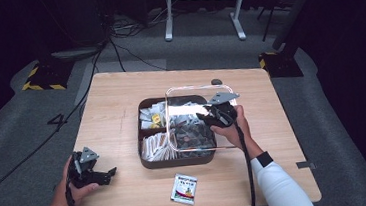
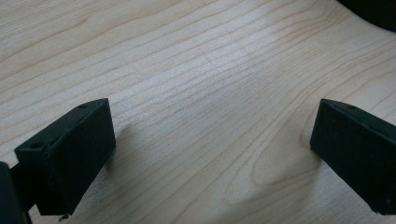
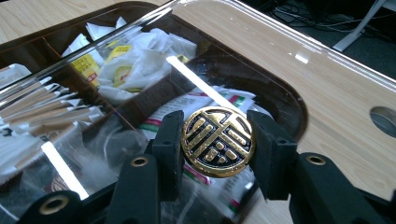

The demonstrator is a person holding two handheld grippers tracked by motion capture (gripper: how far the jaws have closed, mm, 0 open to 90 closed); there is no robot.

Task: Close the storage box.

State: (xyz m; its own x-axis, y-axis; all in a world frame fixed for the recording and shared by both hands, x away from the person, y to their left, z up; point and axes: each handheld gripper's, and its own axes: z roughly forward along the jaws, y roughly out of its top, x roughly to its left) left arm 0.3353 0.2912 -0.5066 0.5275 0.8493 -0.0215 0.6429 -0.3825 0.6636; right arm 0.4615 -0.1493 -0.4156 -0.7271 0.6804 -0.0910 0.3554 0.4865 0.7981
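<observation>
A dark brown divided box (image 1: 146,162) of tea bags and sachets (image 3: 126,63) stands mid-table. A clear lid (image 1: 197,87) hangs tilted over its right half, shifted toward the back right. My right gripper (image 1: 212,116) is shut on the lid's round gold and black knob (image 3: 218,141), one jaw on each side. Under the lid (image 3: 280,56) I see the box rim (image 3: 116,6) and its packets. My left gripper (image 1: 106,175) rests low on the table's front left corner. It stands open (image 2: 212,135), with bare wood between its jaws.
A single green and white sachet (image 1: 184,188) lies on the table in front of the box. A small grey oval (image 1: 216,82) sits on the wood behind the lid. Cables and a desk frame (image 1: 202,1) are on the floor beyond the table.
</observation>
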